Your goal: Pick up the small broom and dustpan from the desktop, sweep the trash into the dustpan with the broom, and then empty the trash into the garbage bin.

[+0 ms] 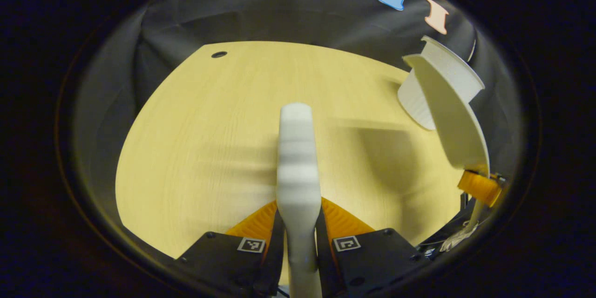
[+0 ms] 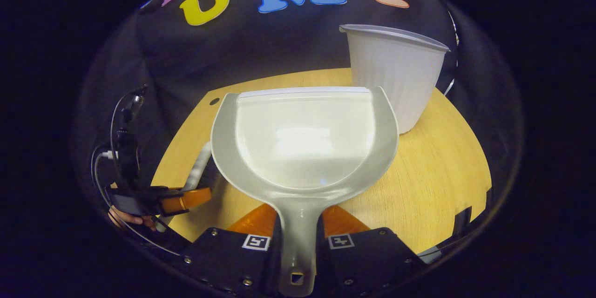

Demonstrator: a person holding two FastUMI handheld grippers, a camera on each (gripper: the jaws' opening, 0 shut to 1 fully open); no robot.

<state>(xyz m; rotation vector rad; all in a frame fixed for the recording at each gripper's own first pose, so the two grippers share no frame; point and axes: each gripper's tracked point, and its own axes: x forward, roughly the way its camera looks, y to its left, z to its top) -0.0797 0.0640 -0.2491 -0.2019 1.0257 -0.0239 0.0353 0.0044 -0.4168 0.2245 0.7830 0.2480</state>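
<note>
We have the broom [image 1: 298,158] clamped by its handle in the left gripper [image 1: 298,223], raised above the desk [image 1: 195,139]. The right gripper [image 2: 298,230] is closed on the handle of the dustpan [image 2: 302,139], held up just in front of the bin [image 2: 396,79] at the desk's far right. The pan looks empty — we see no trash in it, nor on the desk. If anything clings to the pan, we should bring its front lip over the bin's rim before tipping — slowly, so nothing spills — and keep the broom well aside.
</note>
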